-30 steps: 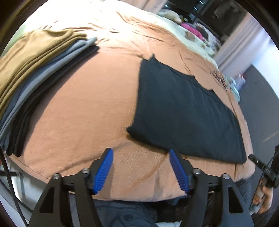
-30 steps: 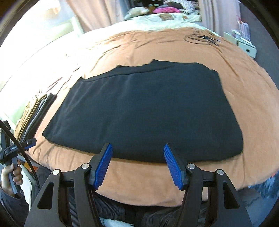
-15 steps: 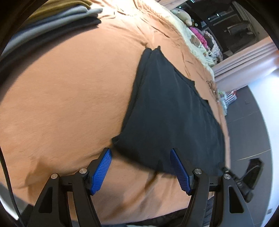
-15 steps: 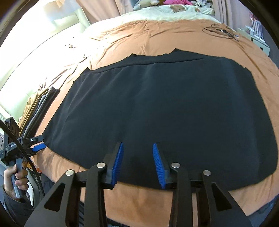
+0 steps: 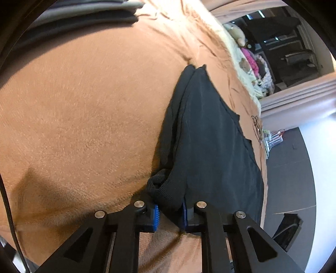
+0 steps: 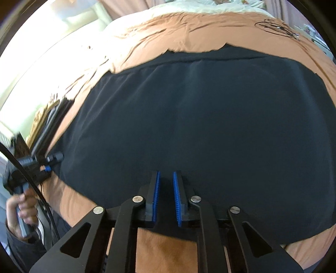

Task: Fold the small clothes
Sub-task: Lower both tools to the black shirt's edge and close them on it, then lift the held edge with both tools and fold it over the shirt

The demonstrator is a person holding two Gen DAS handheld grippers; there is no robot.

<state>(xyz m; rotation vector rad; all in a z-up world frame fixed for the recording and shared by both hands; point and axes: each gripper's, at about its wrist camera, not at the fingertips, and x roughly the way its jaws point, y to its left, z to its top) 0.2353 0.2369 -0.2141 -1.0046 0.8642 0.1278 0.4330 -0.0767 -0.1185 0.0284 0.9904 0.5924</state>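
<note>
while left gripper [image 5: 169,212] clenches black garment [image 5: 212,134] corner at 6 o'clock, right gripper [image 6: 166,197] pinches near hem; lift both evenly, fold toward 12 o'clock.

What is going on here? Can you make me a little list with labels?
place: a bed with an orange blanket
garment: black garment, spread flat on the blanket
left gripper: shut on the black garment's corner, cloth bunched between the blue pads
right gripper: at the garment's near edge, jaws nearly shut with a narrow gap
already folded: pile of clothes at the far left
</note>
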